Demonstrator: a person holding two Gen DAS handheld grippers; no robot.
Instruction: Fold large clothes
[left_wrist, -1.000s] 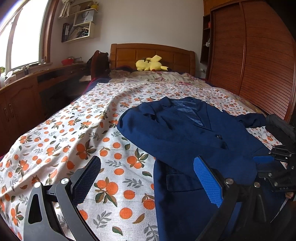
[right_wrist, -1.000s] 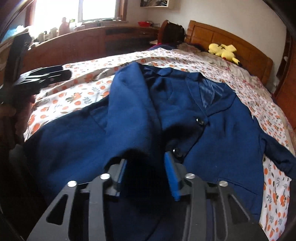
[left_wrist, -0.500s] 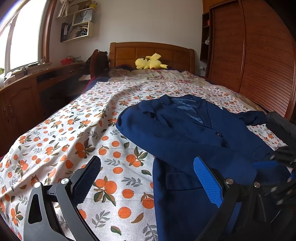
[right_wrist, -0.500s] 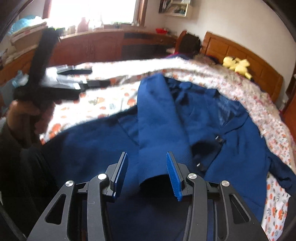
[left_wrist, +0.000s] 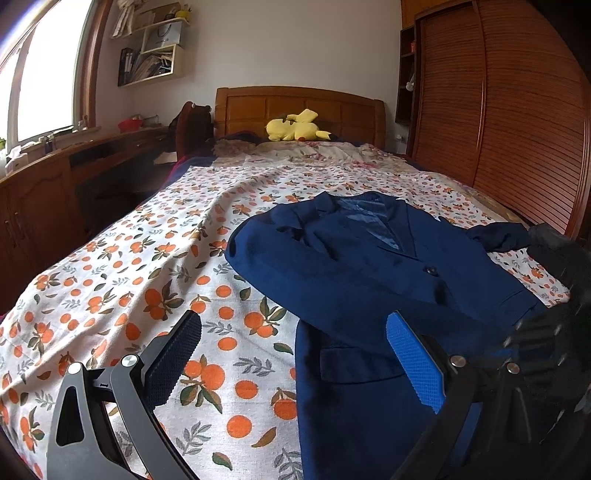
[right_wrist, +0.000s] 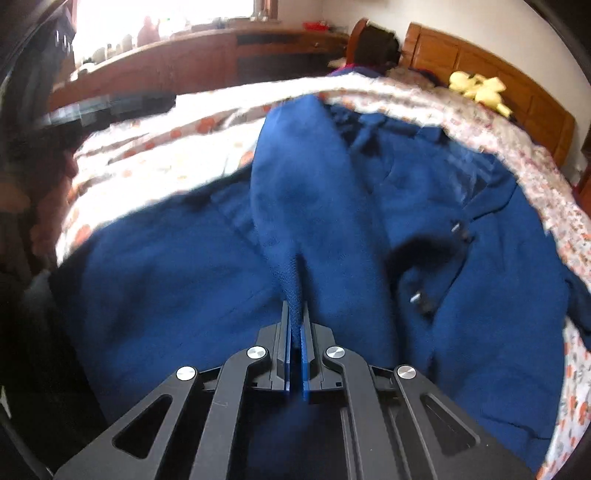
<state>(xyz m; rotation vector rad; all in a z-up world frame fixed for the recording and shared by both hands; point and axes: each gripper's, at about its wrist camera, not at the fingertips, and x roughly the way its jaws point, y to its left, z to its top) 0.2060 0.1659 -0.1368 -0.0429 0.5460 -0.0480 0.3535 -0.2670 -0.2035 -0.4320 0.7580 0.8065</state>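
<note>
Since a second ago the right tongs (right_wrist: 294, 328) have gone from standing apart around the folded-over sleeve (right_wrist: 306, 192) to pinched together on its cuff end, and they have drifted a little forward and down over the cloth; the left tongs (left_wrist: 291, 365) have not shifted, and the navy blazer (left_wrist: 369, 280) lies much as it did.

That blazer lies face up on the orange-print bedspread (left_wrist: 147, 280), just ahead of both tongs, collar toward the headboard; the near sleeve is laid diagonally across the chest, running away from the right tongs, which looks like the first inward fold of the task; the grip at the cuff is probably there to draw the sleeve straight and flatten it against the body of the coat.

The left tongs stand wide apart with nothing between the pads, hovering over the bedspread and the blazer's hem, likely waiting to take the hem or the other side.

The left wrist view alone shows the blazer's whole outline, its lapels, pocket flap and the far sleeve (left_wrist: 498, 236) bunched beyond the coat; the right tongs appear there only as a dark blur at the edge; the right wrist view alone shows cloth nipped between the blue pads (right_wrist: 284, 332), though it is smeared by motion.
</note>
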